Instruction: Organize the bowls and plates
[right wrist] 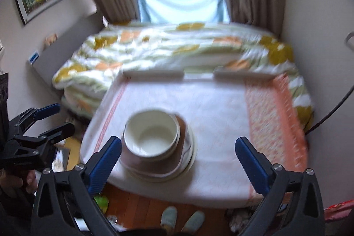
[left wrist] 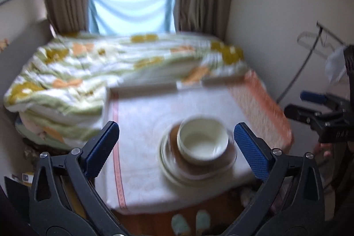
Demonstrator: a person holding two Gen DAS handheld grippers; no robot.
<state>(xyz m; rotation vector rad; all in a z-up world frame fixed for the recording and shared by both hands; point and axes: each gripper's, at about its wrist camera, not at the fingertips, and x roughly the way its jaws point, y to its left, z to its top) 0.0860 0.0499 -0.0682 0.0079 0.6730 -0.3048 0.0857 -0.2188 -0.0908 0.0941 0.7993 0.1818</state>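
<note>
The dishes stand as 1 stack on the cloth-covered counter (right wrist: 221, 107), toward its near edge: a white bowl (right wrist: 151, 136) sits on top, nested in a brown bowl (right wrist: 152, 160), which rests on pale plates (right wrist: 190, 158) at the bottom. The brown bowl looks pushed toward 1 side of the plates rather than centred, though blur makes the exact offset hard to read.

The left gripper (left wrist: 177, 149) has its blue pads spread wide with nothing between them, and the stack lies beyond, not touched. The right gripper (right wrist: 178, 160) is equally spread and empty, also clear of the dishes. Each gripper shows at the edge of the other's view, well out to the sides of the counter.

The stacking seems essentially done, so the step in hand is likely a clean withdrawal or a final check. To do it well, keep both grippers wide and clear of the rims so nothing gets clipped. If the stack is to be trued up, nudge the brown bowl gently from its side with 1 pad while the other gripper steadies the plates, since glazed dishes slide easily on each other.
</note>
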